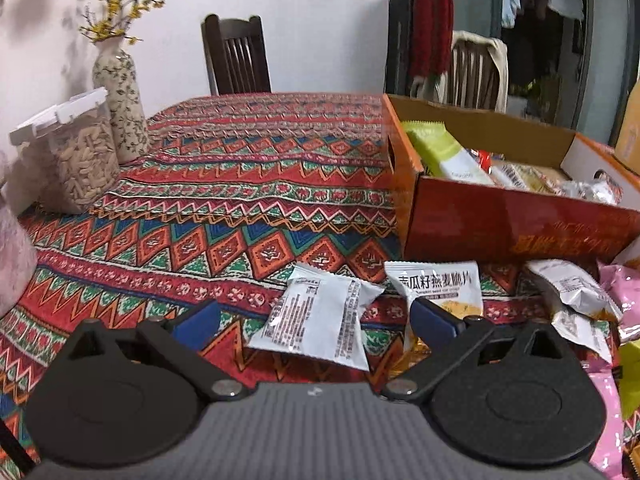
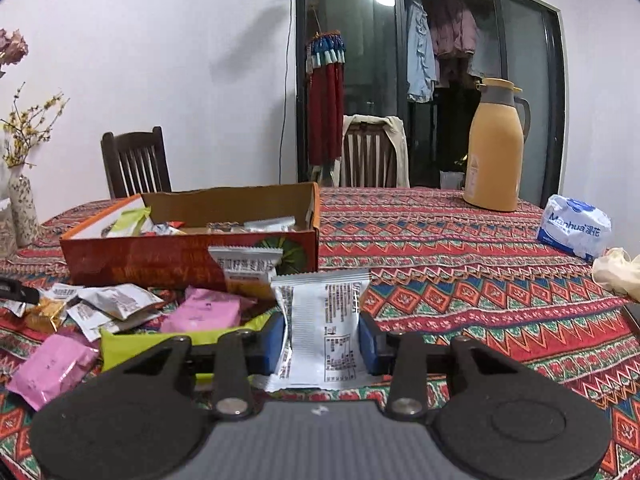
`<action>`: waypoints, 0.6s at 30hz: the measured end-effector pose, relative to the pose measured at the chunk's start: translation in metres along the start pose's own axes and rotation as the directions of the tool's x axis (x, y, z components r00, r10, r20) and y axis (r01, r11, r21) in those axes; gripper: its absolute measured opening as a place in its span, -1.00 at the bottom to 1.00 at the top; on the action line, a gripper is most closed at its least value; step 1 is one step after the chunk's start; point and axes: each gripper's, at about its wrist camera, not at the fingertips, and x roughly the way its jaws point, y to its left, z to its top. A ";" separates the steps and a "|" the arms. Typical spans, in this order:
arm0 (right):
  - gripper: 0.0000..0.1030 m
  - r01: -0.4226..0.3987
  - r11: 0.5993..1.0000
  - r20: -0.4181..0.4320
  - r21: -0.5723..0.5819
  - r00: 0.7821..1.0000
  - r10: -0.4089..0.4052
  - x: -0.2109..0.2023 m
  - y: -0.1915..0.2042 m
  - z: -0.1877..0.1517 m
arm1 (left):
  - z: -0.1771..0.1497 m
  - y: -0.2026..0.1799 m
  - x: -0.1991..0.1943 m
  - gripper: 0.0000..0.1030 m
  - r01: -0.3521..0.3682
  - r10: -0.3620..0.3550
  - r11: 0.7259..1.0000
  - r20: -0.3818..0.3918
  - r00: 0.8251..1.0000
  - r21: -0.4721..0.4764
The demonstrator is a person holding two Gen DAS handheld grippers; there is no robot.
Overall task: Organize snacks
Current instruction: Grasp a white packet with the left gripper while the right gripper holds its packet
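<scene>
The left gripper has its jaws wide apart, a white snack packet lying on the surface between them. The right gripper has its jaws clamped on a white sachet; the orange box stands beyond, to their left.

The patterned red tablecloth lies bare between the clear seed-filled canister at the left edge and the open orange cardboard box. In front of the box, loose white, pink and lime snack packets crowd the cloth. To its right, open cloth runs to the tan thermos jug and white tissue pack.
</scene>
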 end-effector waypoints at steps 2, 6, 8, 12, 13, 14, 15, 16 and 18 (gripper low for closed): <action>-0.26 -0.011 1.000 0.003 0.002 1.000 0.011 0.001 0.002 0.000 | 0.003 0.002 0.004 0.97 0.014 -0.014 1.000 -0.014 1.000 -0.006; -0.26 -0.034 0.999 0.004 0.007 0.999 0.034 0.004 0.008 0.001 | 0.004 0.010 0.007 0.87 0.050 -0.051 0.999 -0.022 0.998 -0.021; -0.26 -0.041 0.999 0.004 0.007 0.999 0.041 0.006 0.010 0.001 | 0.003 0.013 0.006 0.86 0.056 -0.057 0.998 -0.019 0.998 -0.027; -0.26 -0.044 0.999 0.008 0.008 0.999 0.044 0.007 0.011 0.002 | 0.004 0.020 0.005 0.82 0.058 -0.059 0.998 -0.011 0.998 -0.037; -0.26 -0.044 0.999 0.007 0.010 0.999 0.044 0.008 0.012 0.002 | 0.005 0.021 0.006 0.81 0.056 -0.057 0.998 -0.011 0.998 -0.034; -0.26 -0.045 0.999 0.007 0.012 0.999 0.044 0.008 0.012 0.002 | 0.005 0.021 0.006 0.81 0.057 -0.057 0.998 -0.012 0.998 -0.031; -0.26 -0.045 0.999 0.006 0.014 0.999 0.045 0.009 0.012 0.002 | 0.005 0.021 0.007 0.81 0.055 -0.056 0.998 -0.014 0.998 -0.028; -0.26 -0.047 0.999 0.005 0.015 0.999 0.047 0.009 0.012 0.002 | 0.005 0.020 0.008 0.81 0.052 -0.052 0.998 -0.013 0.999 -0.023; -0.26 -0.051 0.999 0.003 0.019 0.999 0.051 0.010 0.011 0.001 | 0.005 0.019 0.009 0.75 0.051 -0.051 0.999 -0.014 0.999 -0.018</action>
